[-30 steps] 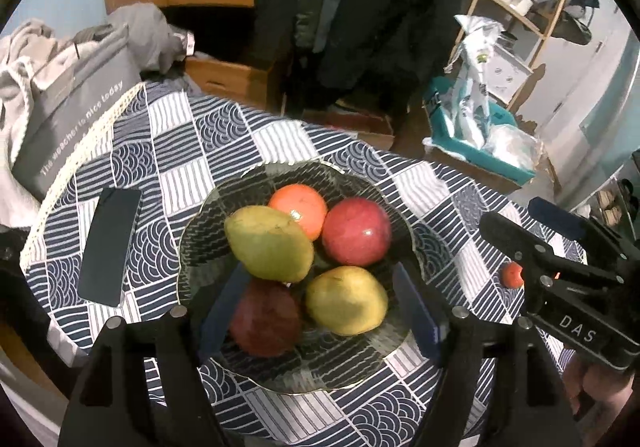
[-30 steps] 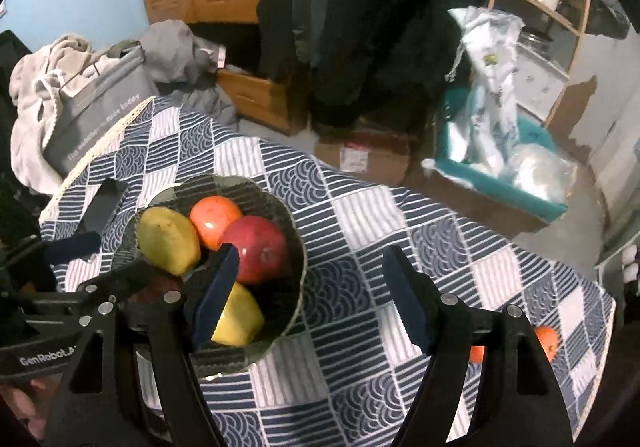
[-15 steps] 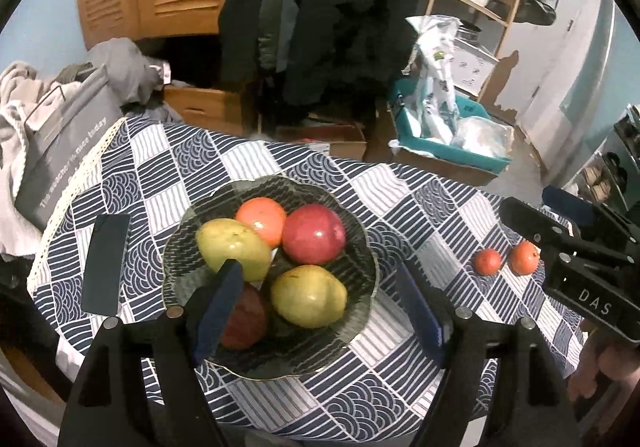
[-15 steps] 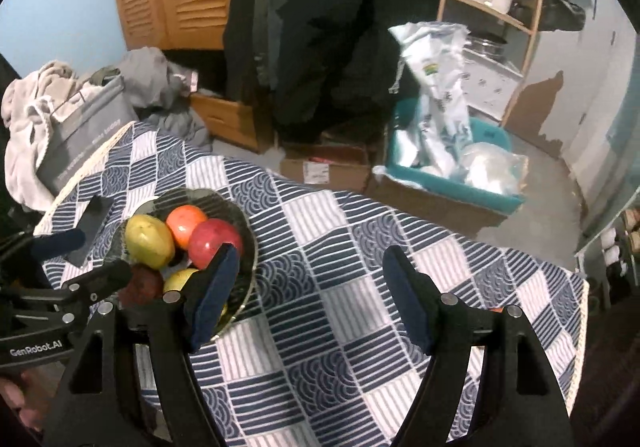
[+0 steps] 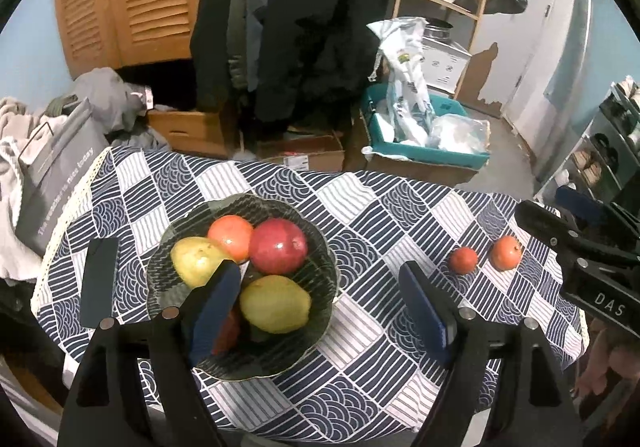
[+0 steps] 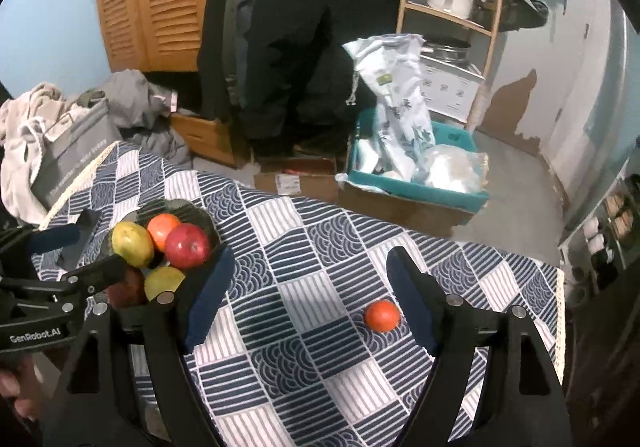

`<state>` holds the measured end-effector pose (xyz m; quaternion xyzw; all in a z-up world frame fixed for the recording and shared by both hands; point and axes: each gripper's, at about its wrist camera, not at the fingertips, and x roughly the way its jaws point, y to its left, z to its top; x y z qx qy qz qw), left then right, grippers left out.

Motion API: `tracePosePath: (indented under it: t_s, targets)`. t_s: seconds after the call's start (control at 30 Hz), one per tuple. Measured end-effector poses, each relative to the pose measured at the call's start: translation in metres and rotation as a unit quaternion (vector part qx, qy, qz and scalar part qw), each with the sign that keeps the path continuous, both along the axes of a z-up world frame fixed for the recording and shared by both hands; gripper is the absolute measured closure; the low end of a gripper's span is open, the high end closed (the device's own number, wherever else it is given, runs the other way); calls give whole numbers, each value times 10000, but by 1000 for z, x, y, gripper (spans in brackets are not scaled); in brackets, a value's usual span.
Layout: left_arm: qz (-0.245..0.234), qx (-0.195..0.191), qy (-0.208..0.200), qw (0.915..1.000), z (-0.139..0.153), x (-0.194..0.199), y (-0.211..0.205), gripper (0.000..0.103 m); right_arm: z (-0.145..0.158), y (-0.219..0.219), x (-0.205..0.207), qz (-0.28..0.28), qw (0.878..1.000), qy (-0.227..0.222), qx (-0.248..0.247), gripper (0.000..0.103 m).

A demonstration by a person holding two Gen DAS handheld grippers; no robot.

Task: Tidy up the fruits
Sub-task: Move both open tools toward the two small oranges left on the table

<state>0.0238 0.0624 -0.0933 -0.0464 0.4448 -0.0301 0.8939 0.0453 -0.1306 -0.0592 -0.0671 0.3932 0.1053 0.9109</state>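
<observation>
The dark glass bowl (image 5: 320,263) sits on the counter (image 5: 376,215), which is covered in a blue-and-white patterned cloth, and holds five fruits: an orange (image 5: 231,232) at 12 o'clock, a red apple (image 5: 279,250) at 2 o'clock touching it, a yellow-green pear (image 5: 196,259) at 10 o'clock, a second yellow pear (image 5: 276,303) at 5 o'clock, and a dark red fruit (image 5: 227,329) at 7 o'clock, mostly hidden behind a finger. Well apart from the bowl, at its 3 o'clock, two small orange-red fruits (image 5: 463,260) lie just beside each other on the cloth. A dark phone (image 5: 98,281) lies flat at the bowl's 9 o'clock. The left gripper (image 5: 320,311) hangs above the bowl's near rim, its fingers spread and having just been opening, with nothing pressed between them. The right gripper (image 6: 308,301) is also parted, having just been opening, empty above bare cloth, one small fruit (image 6: 382,316) just beside its right finger.
</observation>
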Motion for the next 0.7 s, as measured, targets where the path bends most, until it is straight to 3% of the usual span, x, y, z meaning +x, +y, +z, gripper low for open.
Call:
tracePosePath:
  t_s: [0.7]
  targets:
    - [-527, 267, -53, 9982, 6, 2, -75, 20, 7, -96, -19, -687, 9975, -131, 44, 23]
